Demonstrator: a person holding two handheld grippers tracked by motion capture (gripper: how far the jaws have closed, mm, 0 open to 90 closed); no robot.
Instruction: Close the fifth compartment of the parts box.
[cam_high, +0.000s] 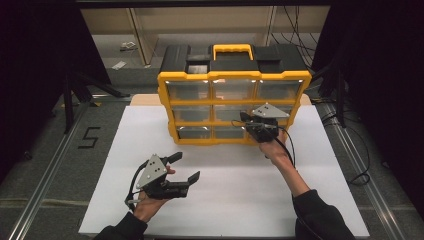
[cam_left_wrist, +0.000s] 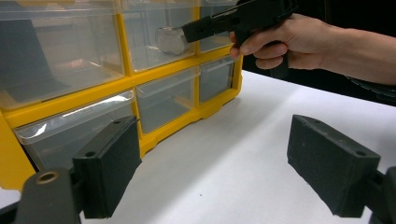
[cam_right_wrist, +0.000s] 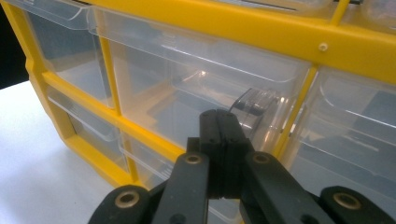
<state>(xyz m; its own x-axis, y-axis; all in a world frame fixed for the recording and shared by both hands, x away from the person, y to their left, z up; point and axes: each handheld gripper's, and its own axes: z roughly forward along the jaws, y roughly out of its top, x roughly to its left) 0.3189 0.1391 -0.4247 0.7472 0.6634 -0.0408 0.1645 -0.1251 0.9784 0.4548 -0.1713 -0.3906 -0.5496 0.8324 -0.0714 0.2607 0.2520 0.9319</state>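
A yellow-and-black organizer cabinet (cam_high: 234, 102) with rows of clear plastic drawers stands upright at the far side of a white table (cam_high: 225, 185), its carry handle on top. The right gripper (cam_high: 246, 121), held in the person's right hand (cam_high: 274, 147), is pressed up against the middle row of the cabinet, its two black jaws brought fully together with no gap between them. In the right gripper view the closed tips sit at the clear pull tab (cam_right_wrist: 254, 106) of the middle-row drawer (cam_right_wrist: 196, 93); whether the tab is actually pinched between the pads or merely touched is hard to judge through the transparent plastic. The left gripper view shows the same meeting from the side, the jaw tips level and reaching the rounded tab. The left gripper (cam_high: 187, 167) rests low over the near left part of the table, well apart from the cabinet, held in the person's left hand (cam_high: 147, 202); its jaws stand wide with nothing between them, only bare tabletop. The drawers in sight look closed.
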